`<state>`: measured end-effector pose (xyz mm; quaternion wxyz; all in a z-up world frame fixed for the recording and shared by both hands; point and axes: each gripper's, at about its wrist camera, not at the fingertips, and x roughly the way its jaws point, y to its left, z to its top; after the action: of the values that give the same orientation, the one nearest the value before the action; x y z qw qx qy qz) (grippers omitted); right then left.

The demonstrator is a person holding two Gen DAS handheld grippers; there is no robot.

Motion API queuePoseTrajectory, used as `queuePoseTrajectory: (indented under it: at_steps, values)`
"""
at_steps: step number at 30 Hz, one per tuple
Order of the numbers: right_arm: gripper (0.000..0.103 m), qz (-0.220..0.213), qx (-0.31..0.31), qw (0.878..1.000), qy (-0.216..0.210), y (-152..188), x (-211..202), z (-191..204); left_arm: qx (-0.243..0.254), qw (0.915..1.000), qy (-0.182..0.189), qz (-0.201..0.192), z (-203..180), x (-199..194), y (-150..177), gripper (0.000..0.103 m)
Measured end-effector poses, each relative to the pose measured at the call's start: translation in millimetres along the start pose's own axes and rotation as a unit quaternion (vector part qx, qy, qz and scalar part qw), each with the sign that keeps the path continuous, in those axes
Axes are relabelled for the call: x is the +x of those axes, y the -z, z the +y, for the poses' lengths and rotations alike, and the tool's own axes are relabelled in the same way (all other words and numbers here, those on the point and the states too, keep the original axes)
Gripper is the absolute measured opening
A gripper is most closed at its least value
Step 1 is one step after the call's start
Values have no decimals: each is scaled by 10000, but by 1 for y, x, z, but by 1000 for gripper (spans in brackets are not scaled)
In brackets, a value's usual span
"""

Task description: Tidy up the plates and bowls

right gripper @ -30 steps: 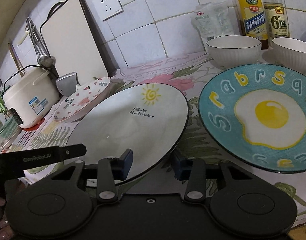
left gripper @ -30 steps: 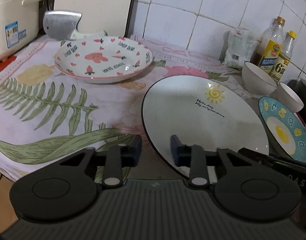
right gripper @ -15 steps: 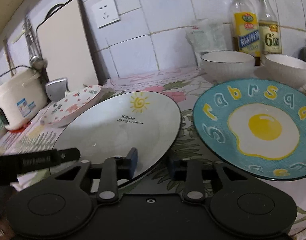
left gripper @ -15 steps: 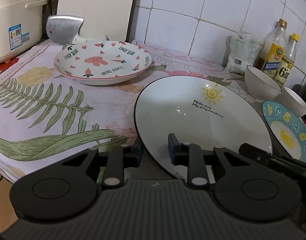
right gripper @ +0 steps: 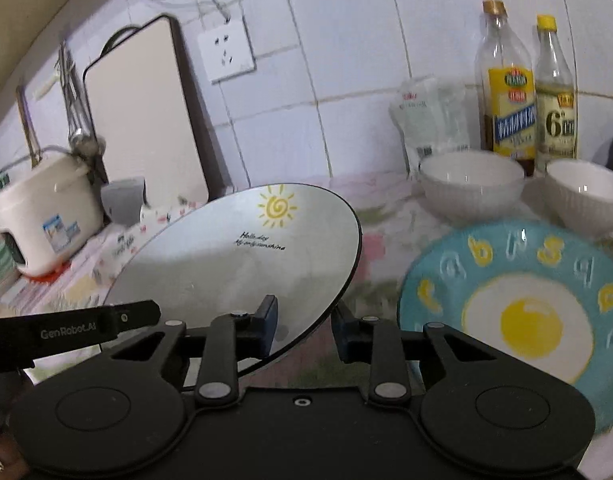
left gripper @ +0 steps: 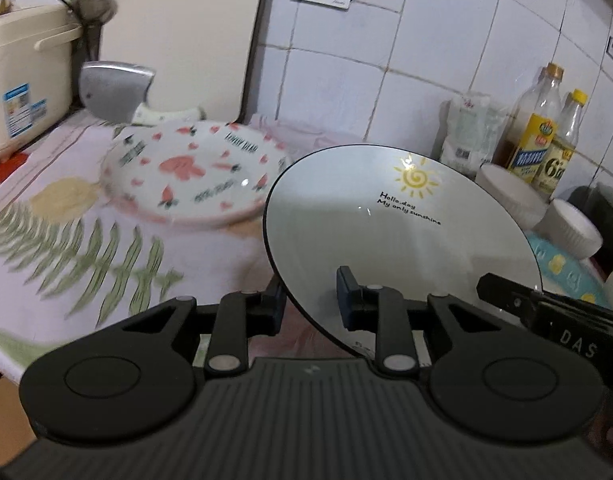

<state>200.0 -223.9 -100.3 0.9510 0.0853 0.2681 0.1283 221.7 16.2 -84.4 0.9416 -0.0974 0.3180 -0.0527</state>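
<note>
Item: sun plate (left gripper: 402,232), white with black rim, yellow sun motif and "My only sunshine" lettering. Position: raised off the floral tablecloth (left gripper: 66,248), tilted, near edge low and far edge high. Gripped at near rim from two sides.

Left gripper (left gripper: 310,300): pinching the plate's near-left rim, one finger on the upper face, the other beneath. Right gripper (right gripper: 304,326): likewise pinching the near-right rim, left finger over the face, right finger under the edge. Both closed on the rim, not spread.

Other stock on the cloth:
- heart-print plate (left gripper: 194,172), flat, to the left and behind, near the cleaver (left gripper: 114,92) and rice cooker (left gripper: 22,80).
- egg plate (right gripper: 518,316), blue with fried-egg design, flat, just right of the lifted plate.
- two white bowls (right gripper: 472,184), apart from each other, behind the egg plate, in front of the oil bottles (right gripper: 510,92).

Step in hand, by judgement: carrying the sun plate to stack on another plate; background blur suggests motion. Destination not determinable; either neighbouring plate possible.

Next move calls for: levelling the plate, centring it over the chosen plate, lowering until seated, then releasing both grips together. Risk: slip from a shallow rim pinch; clash of ceramic on contact.
</note>
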Motion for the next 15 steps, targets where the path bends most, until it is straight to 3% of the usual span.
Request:
queuePoseTrajectory:
  at_steps: [6, 15]
  values:
    - [34, -153, -22, 9998, 119, -34, 20, 0, 188, 9997, 28, -151, -12, 22, -41, 24]
    - [34, -11, 194, 9987, 465, -63, 72, -9, 129, 9998, 39, 153, -23, 75, -76, 24]
